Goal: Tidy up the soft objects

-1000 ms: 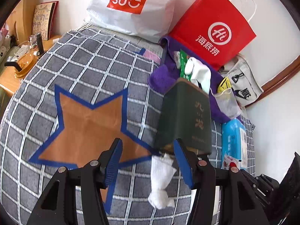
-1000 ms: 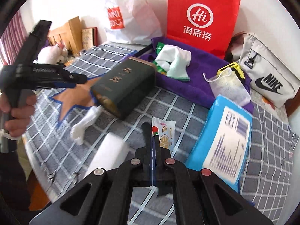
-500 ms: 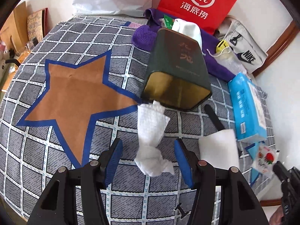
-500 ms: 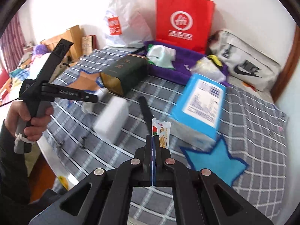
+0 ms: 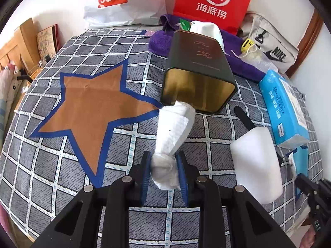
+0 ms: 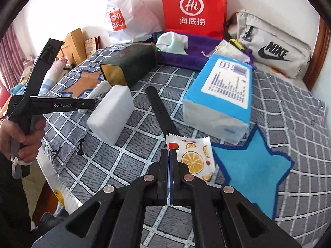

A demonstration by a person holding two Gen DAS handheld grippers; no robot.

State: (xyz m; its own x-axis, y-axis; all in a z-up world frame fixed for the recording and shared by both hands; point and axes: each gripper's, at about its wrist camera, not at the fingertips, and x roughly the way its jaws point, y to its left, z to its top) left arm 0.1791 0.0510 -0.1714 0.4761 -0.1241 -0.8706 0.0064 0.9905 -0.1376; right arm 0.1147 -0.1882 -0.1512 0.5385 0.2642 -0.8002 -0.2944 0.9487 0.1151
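White and crumpled, one twisted cloth (image 5: 172, 136) lies on the grey checked bench (image 5: 51, 177), its far end at the open mouth of one dark green tin (image 5: 198, 72) that lies on its side. The left gripper (image 5: 164, 172) has its two blue-padded fingers (image 5: 144, 175) closed against the knotted near end of the cloth, pinching it on both sides. In the right wrist view the same cloth shows only as a white strip behind the left gripper's body, which a hand (image 6: 22, 138) holds by the handle.

The right gripper (image 6: 170, 161) hovers over the bench with its fingers pressed together and nothing between them; one fruit-printed sachet (image 6: 193, 157) lies just beside and beyond their tips.

One white foam block (image 6: 111, 111) sits between the tin and the sachet, with one black strap (image 6: 160, 111) lying beside it. One blue tissue pack (image 6: 223, 97) rests to the right. Two star patches mark the bench cover: one brown (image 5: 91, 105), one blue (image 6: 254, 169). At the back, one purple towel (image 6: 198, 47) carries a pale folded cloth (image 6: 172, 43). Behind it stand one red paper bag (image 6: 192, 6), one white plastic bag (image 6: 128, 12) and one grey pouch (image 6: 273, 47).
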